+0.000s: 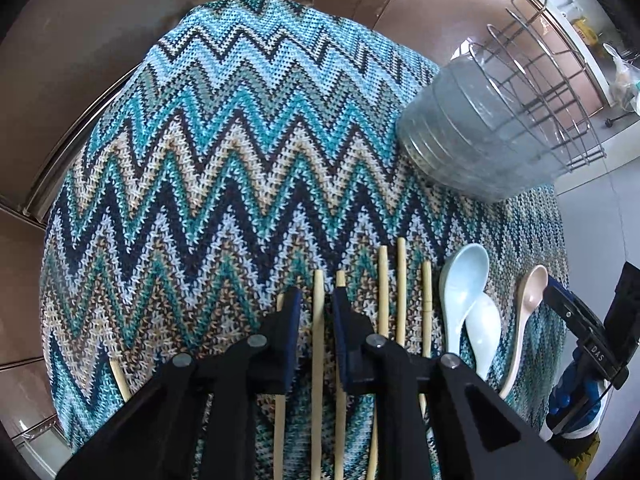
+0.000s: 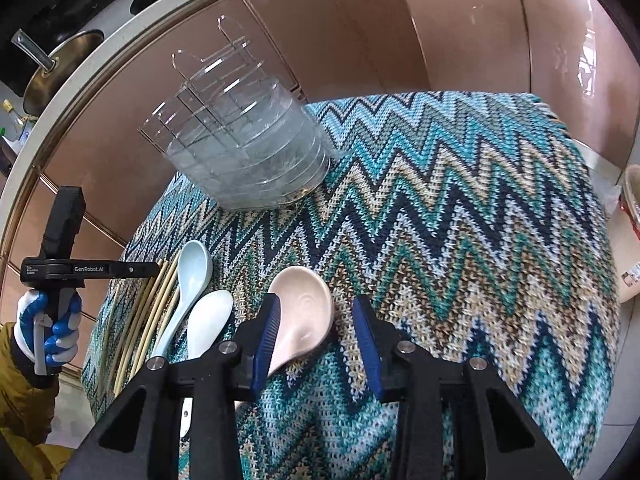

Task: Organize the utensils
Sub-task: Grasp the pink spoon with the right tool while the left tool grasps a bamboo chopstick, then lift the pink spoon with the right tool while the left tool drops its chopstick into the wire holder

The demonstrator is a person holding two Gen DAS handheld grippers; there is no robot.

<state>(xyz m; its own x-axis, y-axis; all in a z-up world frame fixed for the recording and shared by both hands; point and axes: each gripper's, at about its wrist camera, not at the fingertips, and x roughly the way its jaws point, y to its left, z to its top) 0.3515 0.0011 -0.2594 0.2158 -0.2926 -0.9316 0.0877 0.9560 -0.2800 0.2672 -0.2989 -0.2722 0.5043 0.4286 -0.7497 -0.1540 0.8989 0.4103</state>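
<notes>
Several bamboo chopsticks [image 1: 383, 292] lie side by side on a zigzag knit cloth [image 1: 208, 152]. My left gripper [image 1: 317, 300] is open, its fingers straddling one chopstick [image 1: 319, 320]. To the right lie a pale blue spoon [image 1: 464, 284], a white spoon [image 1: 486, 332] and a pink spoon [image 1: 528, 300]. In the right wrist view my right gripper [image 2: 314, 312] is open, low over the pink spoon [image 2: 306, 312], with the bowl between the fingers. The blue spoon [image 2: 192, 276], white spoon [image 2: 208, 320] and chopsticks [image 2: 150, 312] lie to its left. A clear plastic utensil holder with a wire rack [image 2: 248, 152] stands at the back.
The holder [image 1: 480, 136] stands at the cloth's far right in the left wrist view. The left gripper's body [image 2: 64, 268] and a gloved hand [image 2: 48, 332] show at the left edge. Brown cabinet doors [image 2: 460, 32] stand behind the table. A pan [image 2: 60, 64] sits on the counter.
</notes>
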